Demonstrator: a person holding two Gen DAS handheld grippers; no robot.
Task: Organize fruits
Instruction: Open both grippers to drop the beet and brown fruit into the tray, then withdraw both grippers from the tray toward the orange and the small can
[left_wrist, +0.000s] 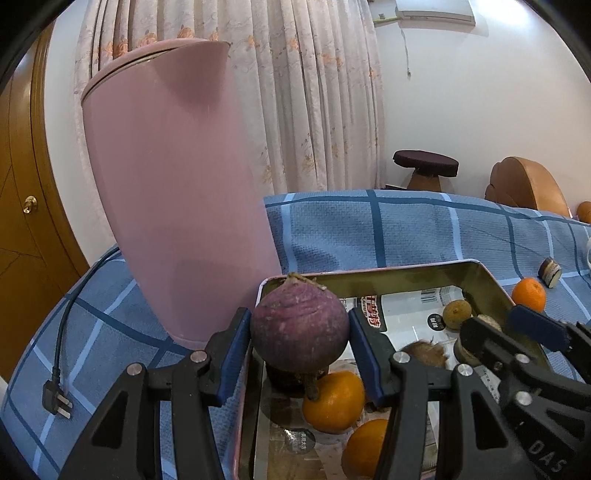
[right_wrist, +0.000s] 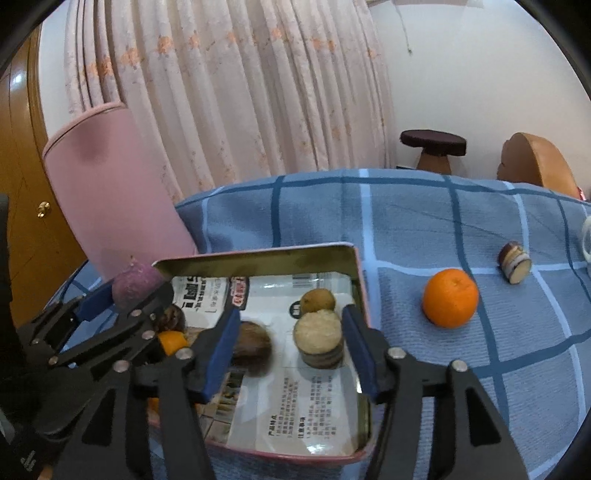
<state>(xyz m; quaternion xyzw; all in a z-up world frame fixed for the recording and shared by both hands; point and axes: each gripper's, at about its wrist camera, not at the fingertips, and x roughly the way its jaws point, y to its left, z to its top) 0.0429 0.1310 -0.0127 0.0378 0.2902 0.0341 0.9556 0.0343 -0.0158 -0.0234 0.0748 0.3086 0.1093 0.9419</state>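
Soft, even indoor light, shadows faint. Fisheye bends the curtain (right_wrist: 229, 92) and darkens corners; a brown fruit (right_wrist: 253, 347) is motion-blurred.

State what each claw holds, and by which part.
Left claw grips the purple fruit by its sides. Right claw holds nothing.

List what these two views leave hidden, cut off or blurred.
- Left view: right gripper covers the tin's right side.
- Left view: mangosteen and left gripper hide part of the tin floor.
- Right view: brown fruit is blurred.
- Right view: white object cut by the edge.
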